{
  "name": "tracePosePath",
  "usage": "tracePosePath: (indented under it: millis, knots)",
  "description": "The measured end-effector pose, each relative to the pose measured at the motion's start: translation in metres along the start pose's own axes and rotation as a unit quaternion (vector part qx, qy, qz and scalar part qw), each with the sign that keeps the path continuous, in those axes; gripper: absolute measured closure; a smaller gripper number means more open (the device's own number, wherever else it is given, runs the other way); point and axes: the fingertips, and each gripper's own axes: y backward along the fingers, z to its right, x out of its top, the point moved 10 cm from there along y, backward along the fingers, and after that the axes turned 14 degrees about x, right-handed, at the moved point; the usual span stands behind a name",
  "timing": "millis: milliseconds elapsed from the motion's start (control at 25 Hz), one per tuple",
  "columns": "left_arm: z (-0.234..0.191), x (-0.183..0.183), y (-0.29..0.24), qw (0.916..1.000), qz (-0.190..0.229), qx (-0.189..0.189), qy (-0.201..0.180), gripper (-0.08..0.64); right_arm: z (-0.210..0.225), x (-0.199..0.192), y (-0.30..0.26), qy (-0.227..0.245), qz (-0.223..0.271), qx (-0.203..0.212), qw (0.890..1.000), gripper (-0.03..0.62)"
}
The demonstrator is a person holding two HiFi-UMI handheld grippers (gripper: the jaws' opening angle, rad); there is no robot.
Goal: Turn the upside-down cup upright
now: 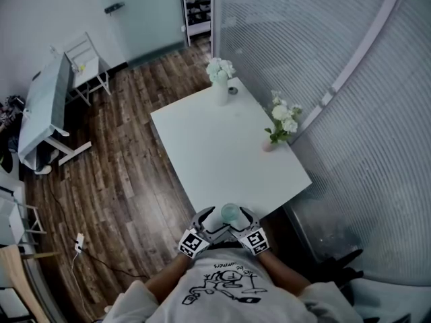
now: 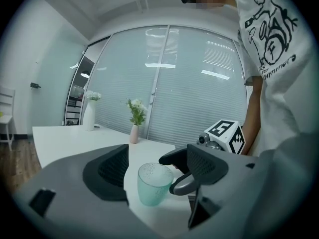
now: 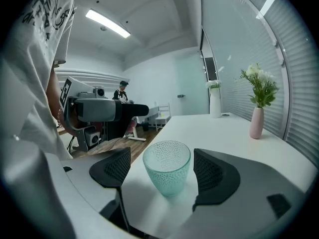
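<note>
The white table [image 1: 222, 147] carries the main hazard. The cup stands close to its near edge, right in front of the person, so a knock towards the body would probably send it onto the wooden floor. Next in size are the two tools, crowded around that one spot. The left gripper [image 2: 155, 169] has its jaws spread wide with the cup between them, and no pad appears to press on it. The right gripper [image 3: 163, 171] is equally wide, with clear gaps on both sides of the cup, so neither tool holds anything. One of the right gripper's jaws lies just beside the rim in the left gripper view. If either tool were drawn back at a slant, a pad would likely clip that rim. The cup [image 1: 229, 212] itself, pale green and dimpled, sits mouth up, so the turning looks finished. Its base is narrower than its mouth, though, so I judge it would tip from a light sideways touch. The tall white vase [image 1: 221, 89] at the far edge and the small vase [image 1: 269, 145] at the right are well apart from the cup and seem out of danger.
</note>
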Motion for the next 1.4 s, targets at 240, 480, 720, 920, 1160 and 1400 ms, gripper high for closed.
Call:
tracePosePath:
  millis: [240, 480, 720, 920, 1160, 1400]
  knots:
    - [-0.003, -0.007, -0.008, 0.9999, -0.01, -0.004, -0.003, 0.192, 0.008, -0.009, -0.006, -0.007, -0.009, -0.006, 1.0, 0.213]
    - [-0.006, -0.015, -0.01, 0.9999, -0.016, 0.0, 0.001, 0.187, 0.014, -0.013, -0.015, -0.007, -0.024, -0.001, 1.0, 0.213]
    - [-0.011, -0.022, -0.011, 0.9997, -0.024, 0.004, 0.006, 0.186, 0.02, -0.014, -0.025, -0.01, -0.027, 0.003, 1.0, 0.212]
    - [-0.015, -0.024, -0.011, 0.9997, -0.026, 0.006, 0.002, 0.186, 0.023, -0.014, -0.03, -0.012, -0.025, 0.01, 1.0, 0.213]
    - [-0.016, -0.025, -0.012, 0.9996, -0.028, 0.006, -0.002, 0.186, 0.026, -0.013, -0.033, -0.012, -0.023, 0.014, 1.0, 0.215]
    - [-0.016, -0.022, -0.011, 0.9997, -0.023, 0.005, -0.002, 0.186, 0.026, -0.012, -0.033, -0.012, -0.022, 0.011, 1.0, 0.215]
